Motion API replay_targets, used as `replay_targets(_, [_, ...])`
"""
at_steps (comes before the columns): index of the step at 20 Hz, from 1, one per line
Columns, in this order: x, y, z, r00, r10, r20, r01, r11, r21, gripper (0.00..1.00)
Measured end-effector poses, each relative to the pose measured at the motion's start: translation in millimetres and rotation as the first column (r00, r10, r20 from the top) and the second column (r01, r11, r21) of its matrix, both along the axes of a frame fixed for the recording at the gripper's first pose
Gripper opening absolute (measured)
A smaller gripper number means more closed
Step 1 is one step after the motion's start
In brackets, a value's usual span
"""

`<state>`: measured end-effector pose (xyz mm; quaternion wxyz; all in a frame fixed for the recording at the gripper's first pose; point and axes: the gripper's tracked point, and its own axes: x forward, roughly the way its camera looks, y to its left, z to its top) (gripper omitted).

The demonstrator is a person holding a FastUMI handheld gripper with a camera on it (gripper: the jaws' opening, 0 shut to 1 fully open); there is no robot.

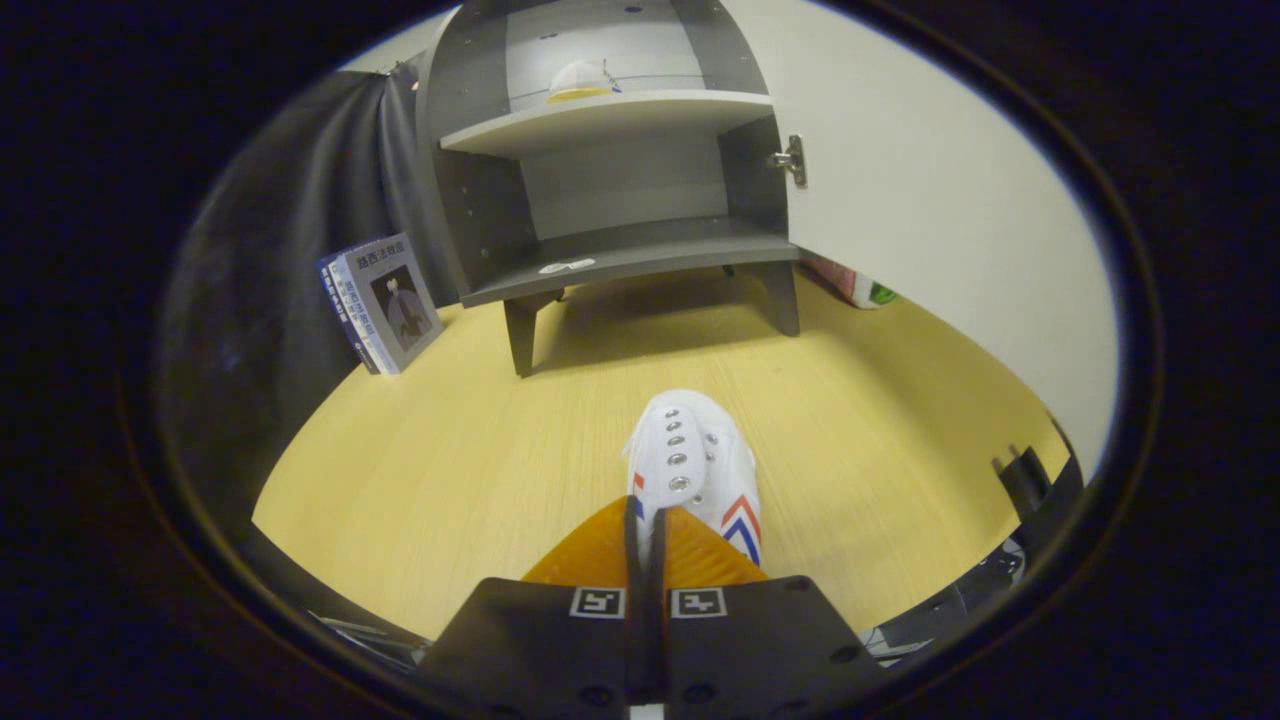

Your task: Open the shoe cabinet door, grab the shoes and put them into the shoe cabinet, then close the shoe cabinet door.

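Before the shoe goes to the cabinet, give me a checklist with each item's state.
1. Cabinet door open: ok.
2. Claw shut on the white shoe, fingers nearly together: ok.
3. Lower shelf free for the shoe: ok, only a small sticker near its front edge.
4. Upper shelf: already holds a shoe.
5. Wooden floor between shoe and cabinet clear: ok.
6. Grip firmness: cannot tell.

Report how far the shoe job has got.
Done: the cabinet door stands open, and one shoe sits on the upper shelf. In hand: the gripper is shut on the white shoe, above the floor before the cabinet. Left: shelve it, close the door.
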<state>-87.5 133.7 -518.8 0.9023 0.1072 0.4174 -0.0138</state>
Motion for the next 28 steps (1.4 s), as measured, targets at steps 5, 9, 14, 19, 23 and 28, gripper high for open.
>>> replay_targets(5, [11.9, -3.5, 33.2, 0.999, 0.010, 0.037, -0.009, 1.000, -0.013, 0.02])
replay_targets(9, [28.9, -7.1, 69.2, 0.995, 0.003, 0.095, -0.002, 1.000, -0.007, 0.02])
replay_targets(14, [61.9, -18.1, 139.6, 0.983, 0.000, 0.182, 0.011, 0.998, -0.060, 0.02])
replay_targets(19, [109.7, -21.8, 228.2, 0.959, 0.022, 0.281, 0.019, 0.990, -0.143, 0.02])
replay_targets(23, [165.7, -28.6, 282.6, 0.935, 0.028, 0.353, 0.023, 0.990, -0.141, 0.02])
replay_targets(28, [263.4, -61.4, 294.7, 0.913, 0.024, 0.406, 0.043, 0.987, -0.154, 0.02])
